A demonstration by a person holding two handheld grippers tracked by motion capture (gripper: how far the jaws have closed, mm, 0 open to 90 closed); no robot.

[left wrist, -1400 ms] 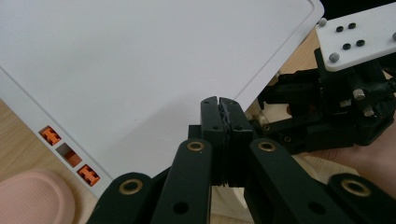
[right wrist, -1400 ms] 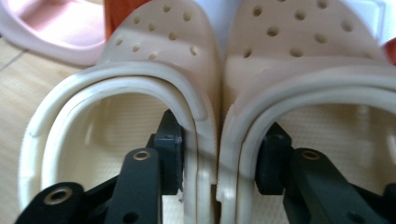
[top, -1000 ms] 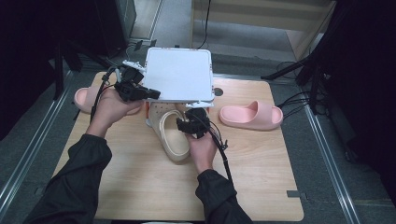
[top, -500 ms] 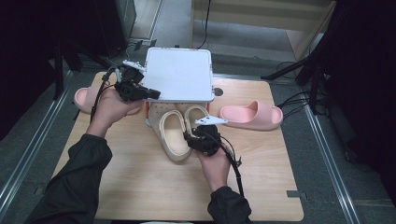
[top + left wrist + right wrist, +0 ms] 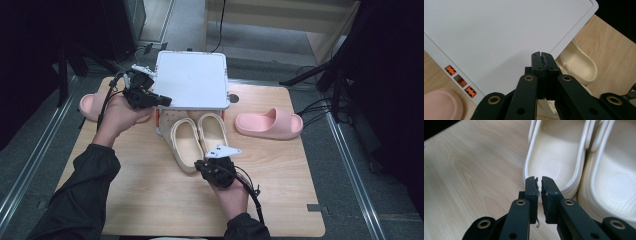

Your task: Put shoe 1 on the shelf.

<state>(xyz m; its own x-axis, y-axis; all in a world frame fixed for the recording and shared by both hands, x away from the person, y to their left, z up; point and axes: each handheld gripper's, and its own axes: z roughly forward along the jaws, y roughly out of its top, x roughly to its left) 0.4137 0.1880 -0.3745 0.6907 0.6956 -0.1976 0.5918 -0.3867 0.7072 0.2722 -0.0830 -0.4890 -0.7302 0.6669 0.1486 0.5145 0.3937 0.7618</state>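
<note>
Seen from above, two dark-sleeved forearms rise from the lower edge. The left hand point(image 5: 117, 116) reaches up and to the left, holding the left gripper point(image 5: 165, 100) level, its jaws pressed together with nothing between them. The right hand point(image 5: 231, 192) sits nearer the person, its right gripper point(image 5: 200, 164) pointing left; its jaws have just been closing and now stand nearly together, a thin slit between the pads, empty.
</note>
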